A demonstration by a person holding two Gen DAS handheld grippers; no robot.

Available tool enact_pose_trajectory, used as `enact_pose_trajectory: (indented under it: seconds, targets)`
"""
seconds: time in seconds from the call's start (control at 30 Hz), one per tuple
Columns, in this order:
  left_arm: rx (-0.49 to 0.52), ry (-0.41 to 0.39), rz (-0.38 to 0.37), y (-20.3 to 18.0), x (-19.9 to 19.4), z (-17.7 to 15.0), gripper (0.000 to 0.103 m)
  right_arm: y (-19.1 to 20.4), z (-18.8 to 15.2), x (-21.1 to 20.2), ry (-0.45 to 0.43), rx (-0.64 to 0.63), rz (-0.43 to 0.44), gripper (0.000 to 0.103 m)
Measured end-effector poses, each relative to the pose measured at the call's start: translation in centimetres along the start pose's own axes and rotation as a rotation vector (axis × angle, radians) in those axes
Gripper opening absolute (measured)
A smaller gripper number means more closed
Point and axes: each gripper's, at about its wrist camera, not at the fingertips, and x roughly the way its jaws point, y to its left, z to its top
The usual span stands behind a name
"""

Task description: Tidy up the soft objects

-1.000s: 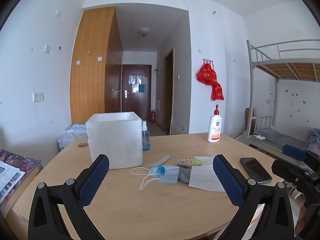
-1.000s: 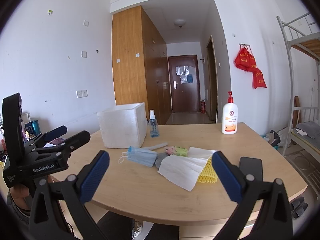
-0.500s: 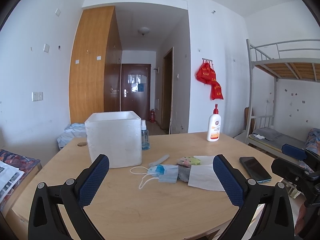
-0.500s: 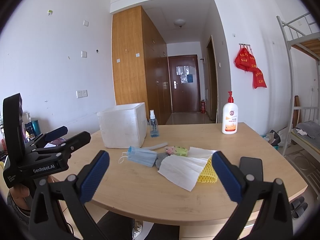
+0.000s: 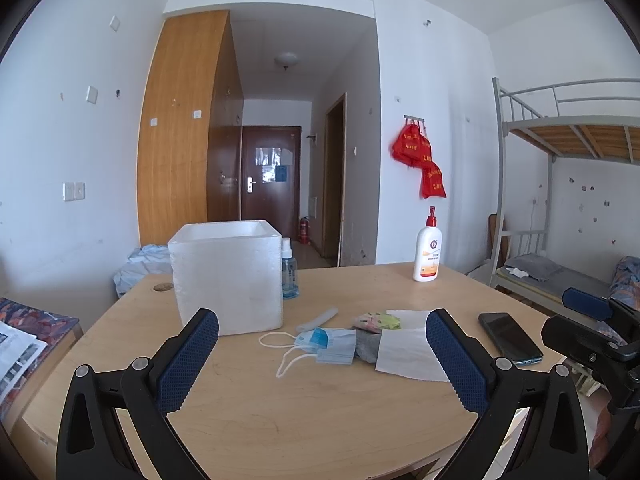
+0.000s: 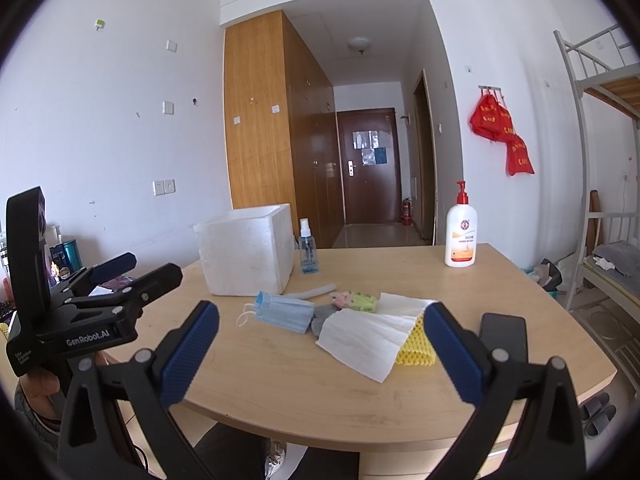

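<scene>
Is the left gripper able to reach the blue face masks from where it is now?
Probably yes. The left gripper is open and faces the blue face masks across bare table; nothing lies between them.

Blue mask — yellow mesh sleeve

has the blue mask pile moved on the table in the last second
No. The blue masks lie in the same spot just in front of the white foam box, in both views.

The right gripper gapes wide at bottom centre above the wooden table. Mid-frame lie blue masks, white paper and yellow netting.
</scene>
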Motion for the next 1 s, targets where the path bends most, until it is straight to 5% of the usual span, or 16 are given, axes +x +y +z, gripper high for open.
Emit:
enact_pose_trajectory:
  seconds: [0.53, 1.0]
  targets:
    - [-0.01, 0.055, -0.021, 0.4, 3.4, 0.5, 0.103, -1.3, 0.4, 3.2, 0.053, 0.037, 0.006, 0.103]
    - [-0.028, 0.202, -0.039, 1.6, 9.9, 0.2, 0.103, -3.9, -0.1, 9.0, 0.165, 0.079, -0.015, 0.103]
